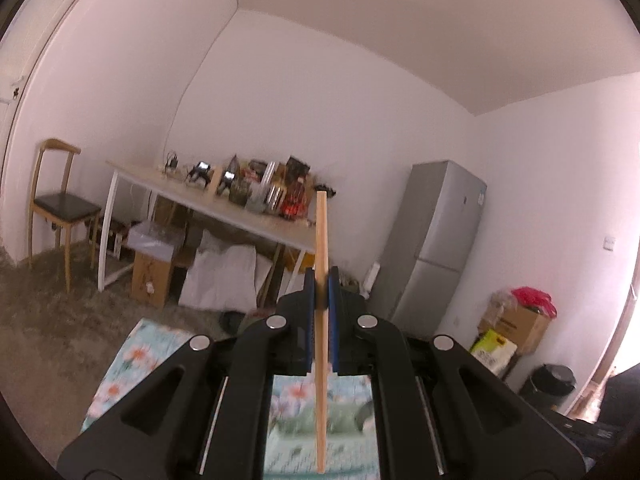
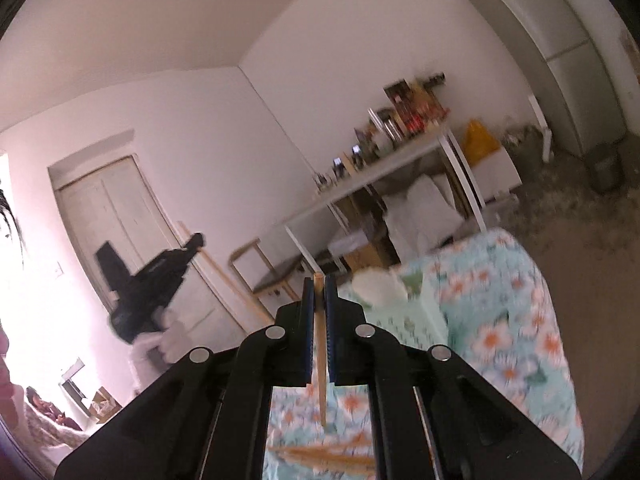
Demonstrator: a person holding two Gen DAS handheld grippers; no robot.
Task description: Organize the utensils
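Holding one chopstick apiece, both tongs clamped narrow on thin wood.

Left gripper (image 1: 321, 294): blue pads pinch a chopstick (image 1: 321, 248) near its middle; the stick stands upright at frame centre, its upper end rising above the tips and its lower end reaching the bottom edge over the floral cloth (image 1: 132, 360).

Right gripper (image 2: 319, 294): pads closed on a second chopstick (image 2: 320, 360), gripped close to its top, with only a stub showing above the tips; the long end hangs down toward the cloth (image 2: 500, 320). More sticks (image 2: 328, 456), blurred, lie on the cloth at the bottom centre.

Handling note: likely step is carrying the pair to a holder. The mint basket (image 2: 416, 312), centre right, is a probable target. Keep the pinch firm, keep the sticks plumb, and lower the long end in first.

Pose: both grippers point level across the room. In the right view the left gripper (image 2: 156, 280) is at mid left, raised and angled toward the upper right, carried by a pale-sleeved hand (image 2: 160, 344).
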